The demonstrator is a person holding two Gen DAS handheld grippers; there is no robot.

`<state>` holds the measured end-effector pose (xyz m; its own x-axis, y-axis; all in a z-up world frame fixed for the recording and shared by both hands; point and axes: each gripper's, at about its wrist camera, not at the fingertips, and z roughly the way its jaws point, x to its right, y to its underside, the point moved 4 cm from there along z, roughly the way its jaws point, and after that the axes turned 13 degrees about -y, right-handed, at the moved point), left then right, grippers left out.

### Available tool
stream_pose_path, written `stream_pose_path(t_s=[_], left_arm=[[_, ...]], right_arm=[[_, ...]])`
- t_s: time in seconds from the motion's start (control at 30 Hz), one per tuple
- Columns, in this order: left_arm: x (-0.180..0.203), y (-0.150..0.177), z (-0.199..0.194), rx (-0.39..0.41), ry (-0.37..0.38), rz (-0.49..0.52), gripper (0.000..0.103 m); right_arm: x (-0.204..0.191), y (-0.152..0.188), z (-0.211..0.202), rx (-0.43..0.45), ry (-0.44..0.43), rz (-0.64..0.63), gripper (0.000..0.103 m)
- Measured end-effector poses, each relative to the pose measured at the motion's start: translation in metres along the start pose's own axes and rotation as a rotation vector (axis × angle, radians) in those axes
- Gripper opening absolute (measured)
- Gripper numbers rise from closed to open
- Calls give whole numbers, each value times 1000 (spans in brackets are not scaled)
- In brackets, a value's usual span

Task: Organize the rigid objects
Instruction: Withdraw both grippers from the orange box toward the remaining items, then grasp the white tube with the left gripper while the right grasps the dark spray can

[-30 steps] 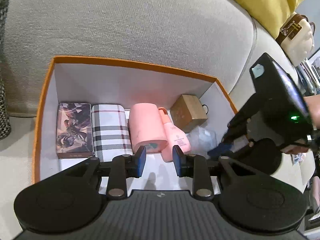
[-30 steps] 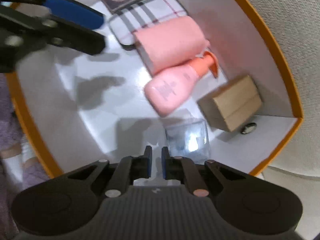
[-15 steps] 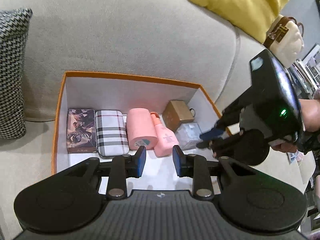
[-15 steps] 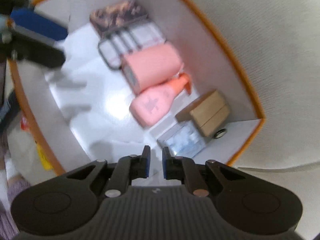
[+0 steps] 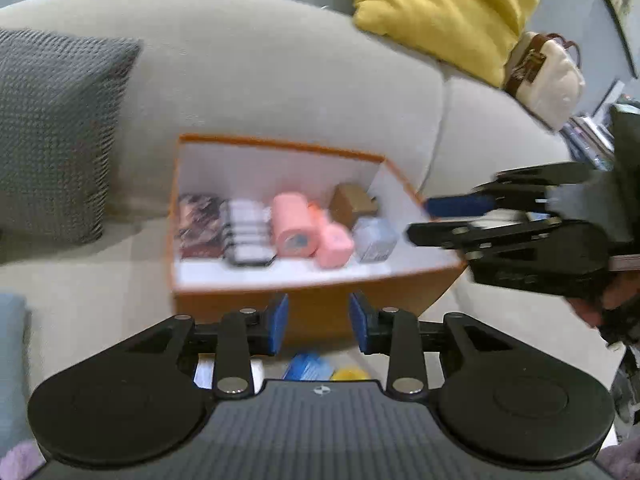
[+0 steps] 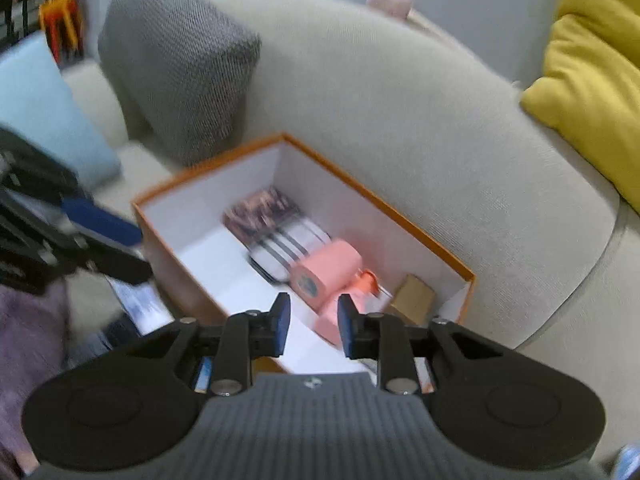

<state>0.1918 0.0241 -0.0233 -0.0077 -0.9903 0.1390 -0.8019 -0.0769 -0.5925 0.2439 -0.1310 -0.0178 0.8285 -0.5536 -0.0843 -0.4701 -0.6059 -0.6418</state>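
An orange box (image 5: 316,304) with a white inside sits on the sofa seat. Along its back lie a picture-printed box (image 5: 200,226), a plaid case (image 5: 248,234), a pink cylinder (image 5: 294,224), a pink pump bottle (image 5: 334,242), a brown carton (image 5: 352,202) and a clear plastic box (image 5: 374,236). My left gripper (image 5: 318,322) hangs in front of the box's near wall, jaws opening, nothing between them. My right gripper (image 6: 313,322) hovers above the orange box (image 6: 384,204) at its right end, jaws opening and empty. It also shows as the right gripper (image 5: 452,220) by the box's right corner.
The beige sofa back (image 5: 280,72) rises behind the box. A grey patterned cushion (image 5: 52,132) leans at the left, a yellow cushion (image 5: 448,12) and a cream bag (image 5: 544,76) at the right. Small blue and yellow items (image 5: 308,366) lie before the box. A light blue cushion (image 6: 40,108) is far left.
Both grippers have drawn back and up out of the box. The right gripper's jaws went from shut to apart as it turned; the left gripper's jaws spread a little wider.
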Motion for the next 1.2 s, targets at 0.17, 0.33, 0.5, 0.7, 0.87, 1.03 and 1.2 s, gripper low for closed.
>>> stream_pose_path(t_s=[0.17, 0.33, 0.5, 0.7, 0.87, 1.03, 1.2], left_arm=[[-30, 33, -1, -47, -72, -76, 39], [-50, 61, 9, -161, -100, -79, 42], [-44, 88, 30, -275, -128, 3, 44], [-45, 104, 44, -358, -151, 33, 44], [-59, 108, 38, -344, -177, 25, 44], [-73, 104, 39, -328, -194, -3, 44], [-79, 103, 42, -321, -197, 4, 39]], right_arm=[[-19, 37, -3, 77, -8, 202, 39], [-41, 80, 21, 62, -34, 418, 39], [-64, 112, 52, -3, -89, 605, 39], [-100, 118, 92, -85, -223, 647, 39], [-120, 107, 127, -132, -296, 646, 39], [-124, 105, 148, -165, -333, 676, 39], [-130, 100, 163, -192, -357, 697, 40]])
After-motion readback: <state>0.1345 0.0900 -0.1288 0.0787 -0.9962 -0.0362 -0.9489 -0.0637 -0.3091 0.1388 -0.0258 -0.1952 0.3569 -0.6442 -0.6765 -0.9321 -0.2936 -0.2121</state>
